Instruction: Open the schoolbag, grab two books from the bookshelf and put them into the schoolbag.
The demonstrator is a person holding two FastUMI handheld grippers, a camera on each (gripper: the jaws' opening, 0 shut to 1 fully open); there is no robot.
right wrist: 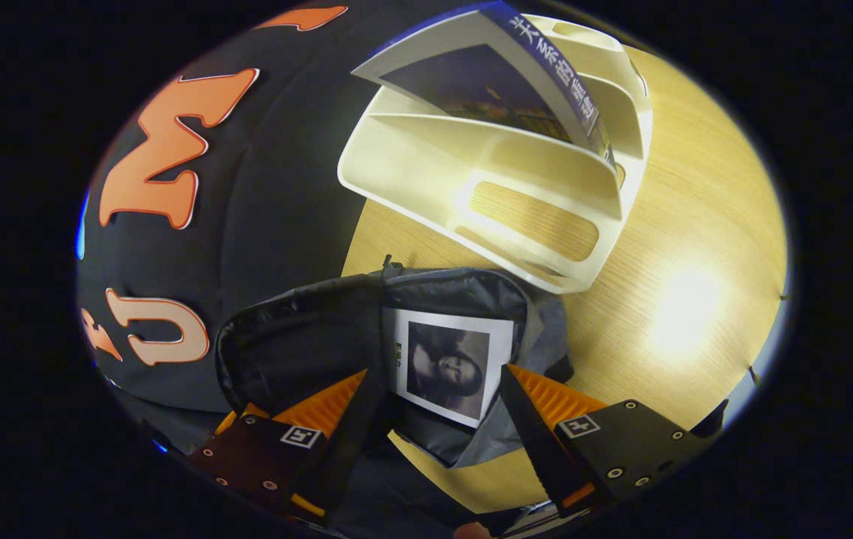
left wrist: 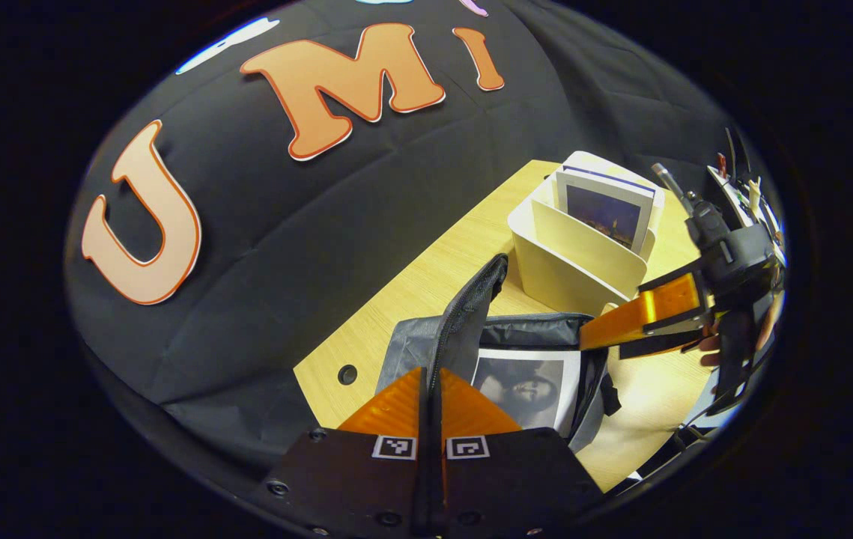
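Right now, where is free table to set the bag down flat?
Bare table lies right of the rack and bag in the right gripper view, under a light glare. Between rack and bag it is crowded. The left gripper holds the bag's flap, jaws shut.

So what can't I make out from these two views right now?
- Left gripper view: the book in the schoolbag is partly covered by the bag's raised flap.
- Right gripper view: the bookshelf walls hide the lower part of the remaining book.
- Right gripper view: the bag's base is hidden behind the right hand-held gripper.
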